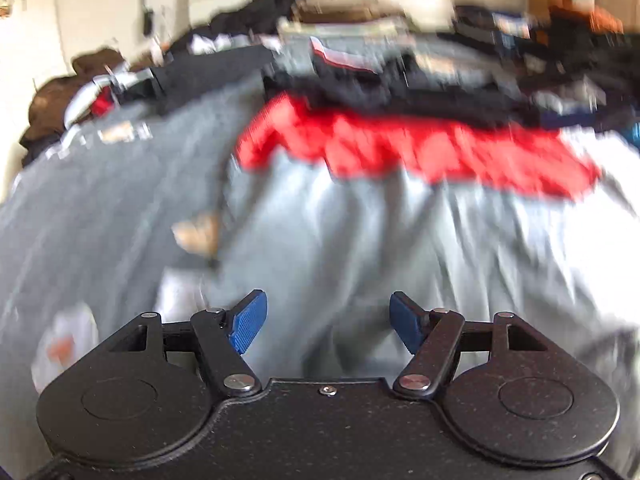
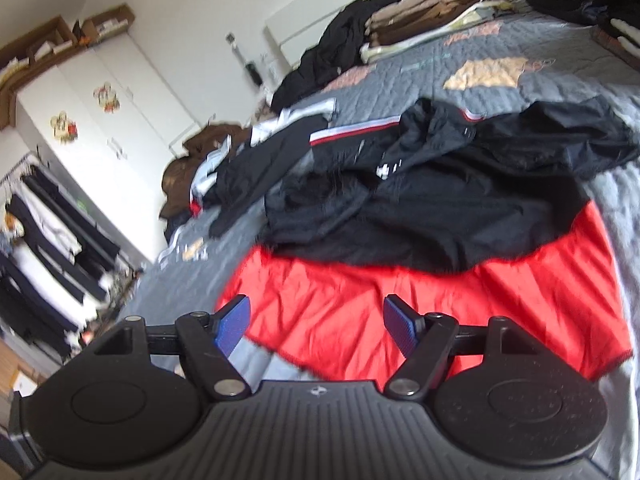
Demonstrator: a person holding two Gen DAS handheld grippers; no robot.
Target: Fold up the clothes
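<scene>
across the quilted bed (image 2: 500,40) lies a red garment (image 2: 420,312), both the left gripper (image 1: 326,320) and right gripper (image 2: 314,322) spread and empty above it, likely poised to pinch.

Both wrist cameras look forward between spread jaws, low and close over the bed (image 2: 500,92). Ahead of both jaws lies the shared red cloth (image 1: 420,152) with black clothes (image 2: 440,200) beyond.

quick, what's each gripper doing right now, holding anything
Left gripper: open, holding nothing, over the light grey garment.
Right gripper: open, holding nothing, over the red garment.
</scene>
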